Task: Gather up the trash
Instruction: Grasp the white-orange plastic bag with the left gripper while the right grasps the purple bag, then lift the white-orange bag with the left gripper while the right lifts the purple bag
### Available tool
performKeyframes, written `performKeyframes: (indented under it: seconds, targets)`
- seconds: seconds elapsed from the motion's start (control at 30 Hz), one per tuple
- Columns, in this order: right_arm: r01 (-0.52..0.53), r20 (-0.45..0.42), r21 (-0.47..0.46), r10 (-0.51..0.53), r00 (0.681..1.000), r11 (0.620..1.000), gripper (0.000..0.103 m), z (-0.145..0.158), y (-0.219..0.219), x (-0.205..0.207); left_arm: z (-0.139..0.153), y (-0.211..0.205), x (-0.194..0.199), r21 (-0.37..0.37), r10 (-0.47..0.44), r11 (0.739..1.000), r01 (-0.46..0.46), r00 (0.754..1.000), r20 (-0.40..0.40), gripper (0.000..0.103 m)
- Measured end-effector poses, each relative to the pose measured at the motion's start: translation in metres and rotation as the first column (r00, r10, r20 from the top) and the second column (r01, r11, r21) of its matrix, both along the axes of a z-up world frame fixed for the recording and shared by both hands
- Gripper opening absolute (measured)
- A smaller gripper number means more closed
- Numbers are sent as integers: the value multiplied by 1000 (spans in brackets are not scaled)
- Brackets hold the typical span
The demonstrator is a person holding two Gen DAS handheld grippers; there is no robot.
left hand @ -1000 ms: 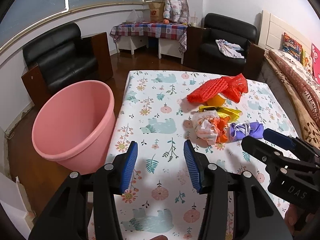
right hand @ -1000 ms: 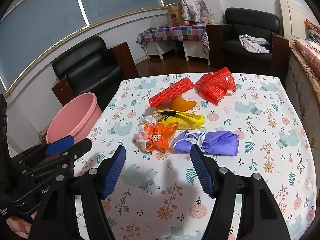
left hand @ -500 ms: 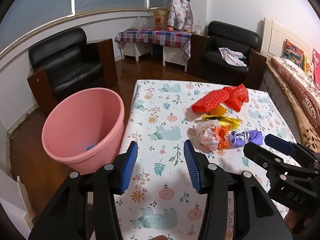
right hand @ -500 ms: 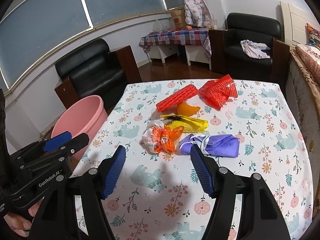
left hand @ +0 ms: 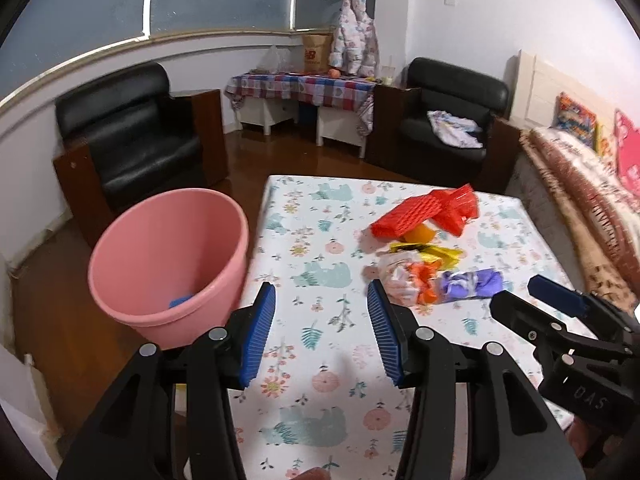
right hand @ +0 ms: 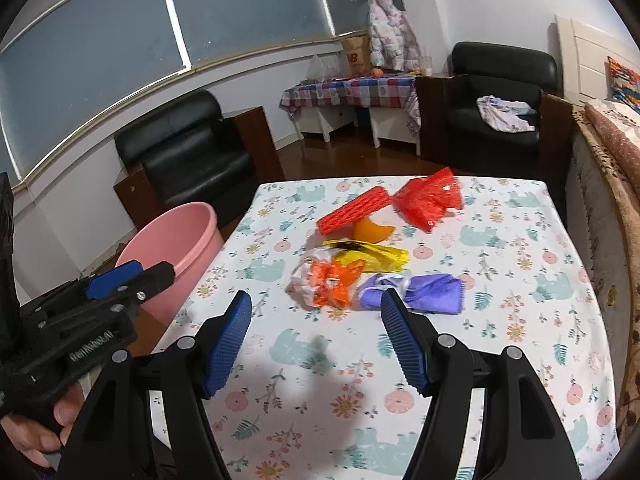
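On floral table [right hand: 520, 280], crumpled red, yellow, orange, purple trash [right hand: 360, 256].

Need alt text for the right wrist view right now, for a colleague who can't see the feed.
The open, empty right gripper hovers over a floral-clothed table, pointing at a trash cluster: crumpled orange-white wrapper, purple wrapper, yellow wrapper, red mesh pieces. The left gripper is at left, beside a pink bucket.

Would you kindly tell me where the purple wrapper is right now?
In the right wrist view the purple wrapper lies on the table, right of the orange-and-white crumpled wrapper and just below the yellow wrapper.
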State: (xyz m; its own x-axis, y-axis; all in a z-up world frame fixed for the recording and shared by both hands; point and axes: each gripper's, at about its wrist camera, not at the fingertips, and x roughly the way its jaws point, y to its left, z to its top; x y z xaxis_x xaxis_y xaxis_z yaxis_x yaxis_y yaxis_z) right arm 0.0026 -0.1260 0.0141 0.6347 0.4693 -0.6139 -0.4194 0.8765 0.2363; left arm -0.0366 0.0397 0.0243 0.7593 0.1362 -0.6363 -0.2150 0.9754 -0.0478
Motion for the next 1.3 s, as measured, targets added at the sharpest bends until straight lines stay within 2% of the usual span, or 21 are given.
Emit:
performKeyframes:
  seconds: [0.23,0.37,0.47,0.57,0.7,0.8,0.87,0.97,1.03,1.1,1.2,1.3]
  targets:
    - [97,-36,13,-97,995,995,66,-11,-39,10,-12,13,15,-128,-119,985,119,993,4,48]
    - [118,-53,2,-117,992,993,66,-23,-51,19,-18,-2,28,-141,-211,967,212,977,24,48]
    - [123,-67,-5,-123,990,992,66,-31,-55,32,-22,-18,44,-121,-256,959,256,966,21,48]
    - [121,-77,-6,-121,990,993,66,-37,-57,45,-34,-29,69,-139,-265,956,260,964,-20,48]
    - [109,-88,-18,-111,990,994,66,-44,-58,61,-58,-38,102,-138,-229,967,215,968,-103,48]
    - [111,-97,-29,-113,989,993,66,-49,-61,74,-74,-36,120,-176,-202,969,173,966,-159,48]
    - [110,-108,-31,-113,988,993,66,-52,-64,83,-77,-31,125,-213,-198,963,165,970,-142,48]
    - [102,-138,-30,-105,985,994,66,-60,-63,98,-77,-29,127,-230,-209,958,171,967,-149,48]
    - [92,-165,-24,-95,982,995,67,-66,-62,107,-76,-29,126,-254,-232,948,190,962,-144,32]
    - [79,-207,-26,-83,975,997,69,-75,-59,115,-75,-31,124,-254,-238,947,198,962,-137,28]
    - [64,-255,-11,-65,965,998,69,-86,-57,122,-70,-33,117,-265,-255,940,217,960,-119,26]
    - [41,-271,11,-37,962,999,69,-88,-56,124,-60,-37,108,-234,-261,944,233,960,-97,26]
